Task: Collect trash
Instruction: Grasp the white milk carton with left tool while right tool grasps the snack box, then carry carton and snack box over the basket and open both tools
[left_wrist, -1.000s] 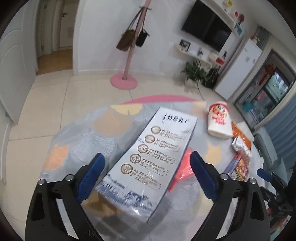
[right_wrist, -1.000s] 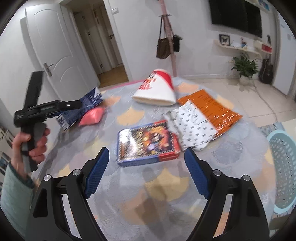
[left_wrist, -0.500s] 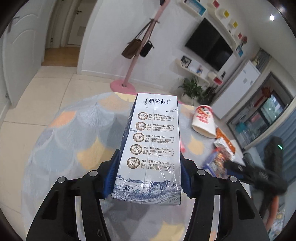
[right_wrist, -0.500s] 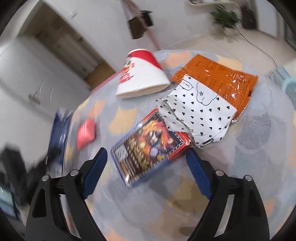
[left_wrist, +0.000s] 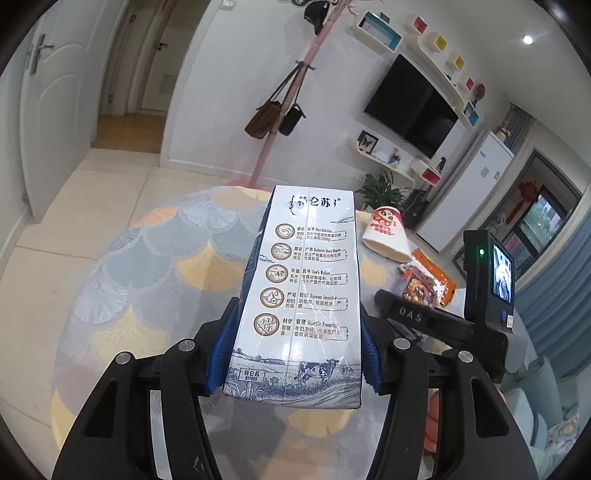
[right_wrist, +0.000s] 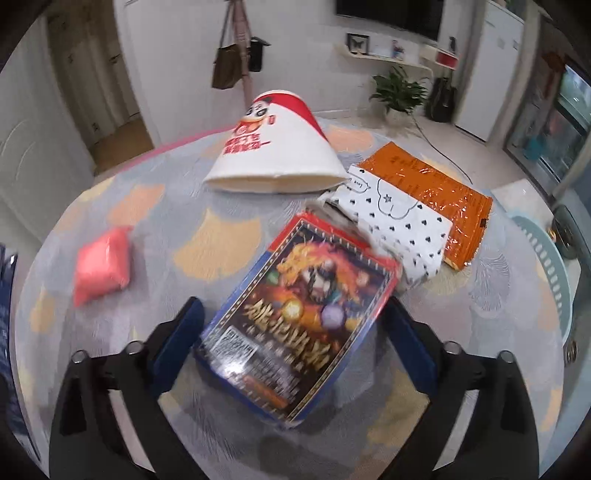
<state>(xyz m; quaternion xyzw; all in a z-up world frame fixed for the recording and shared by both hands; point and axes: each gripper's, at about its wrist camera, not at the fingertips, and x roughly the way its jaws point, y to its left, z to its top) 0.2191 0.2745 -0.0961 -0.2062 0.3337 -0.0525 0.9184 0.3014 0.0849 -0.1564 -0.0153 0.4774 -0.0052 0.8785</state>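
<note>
Left wrist view: left gripper (left_wrist: 293, 354) has closed and now clamps the milk carton (left_wrist: 303, 295), lifted off the table (left_wrist: 147, 266).
Right wrist view: right gripper (right_wrist: 291, 332), jaws just narrowing, straddles the colourful box (right_wrist: 299, 314) without pressing it; a second ago the box lay ahead.
Beyond box: paper bucket (right_wrist: 277, 147).
</note>
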